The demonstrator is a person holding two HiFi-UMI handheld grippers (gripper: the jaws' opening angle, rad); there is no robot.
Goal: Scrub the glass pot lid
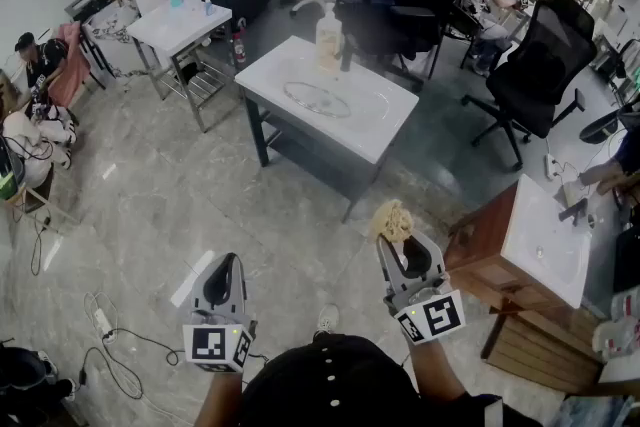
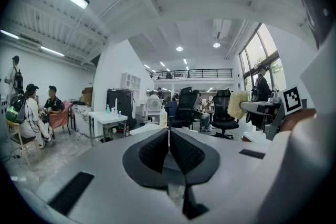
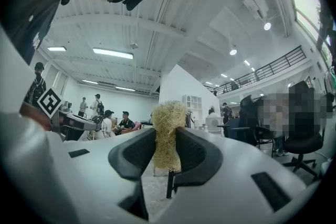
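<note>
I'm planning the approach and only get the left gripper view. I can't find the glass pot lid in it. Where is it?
Observer: The glass pot lid lies flat on the white table ahead, apart from both grippers.
Operator: Is it near an edge?
Observer: No, it sits about mid-table, with a pump bottle standing behind it at the far edge.
Operator: Is the scrubber gripped firmly?
Observer: Judging by the right gripper view, yes. The right hand-held gripper is shut on the straw-coloured scrubber, which sticks out past its jaws.
</note>
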